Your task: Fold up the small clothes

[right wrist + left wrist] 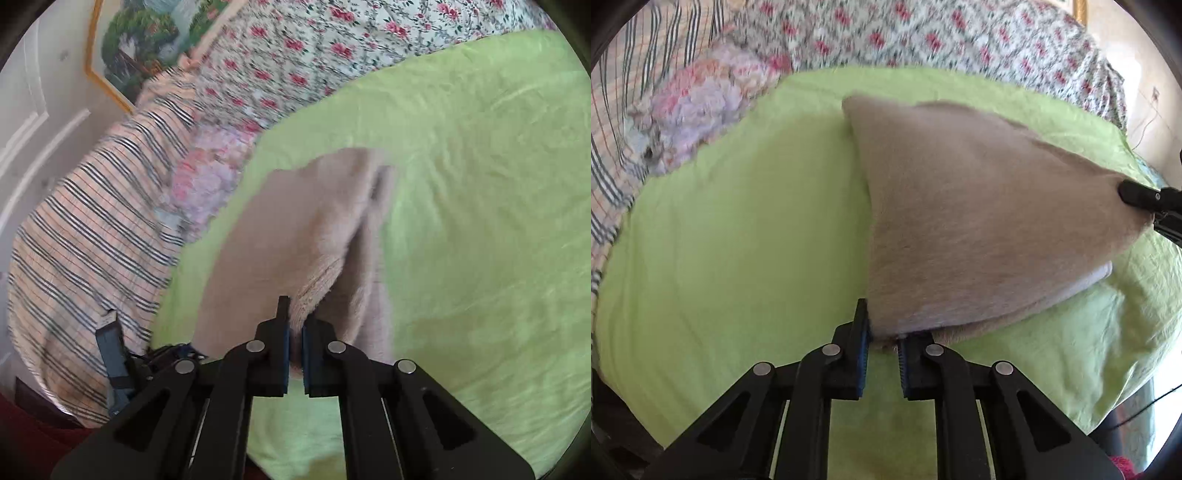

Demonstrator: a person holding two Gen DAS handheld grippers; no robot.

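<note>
Left gripper (882, 345): closest to us in the left wrist view, jaws nearly together, pinching the near corner of the beige garment (979, 206); we see a little cloth pulled in between the pads.
Right gripper (294, 354): same story in its own view, jaws drawn almost closed on another edge of the beige garment (295, 229), a nub of fabric showing between them.
Second sighting: from the left wrist view we catch the right gripper (1134, 197) at the far right, its tip on the cloth's corner there.
Garment position: lying on the green sheet (738, 240) of the bed, already doubled over, we think, since a paler under-layer peeks out along the lower right edge.
Lift: the span between the two grips looks raised off the sheet, though blur keeps us from being sure.
Texture: fuzzy, towel-like nap, with a ribbed or looped band near the right jaws.
Weight and feel: we judge it light, soft and floppy, with no stiffness to hold a shape; it should drape and sag between the grips.
Slip risk: low, we reckon; the nap ought to catch on the pads, but a thin pinch at a corner may pull free.
Best hold: corners and hems, both layers together, kept taut between both grippers.
Surroundings: floral quilt (295, 55) and striped cloth (92, 240) beyond the sheet, well clear of the garment.
</note>
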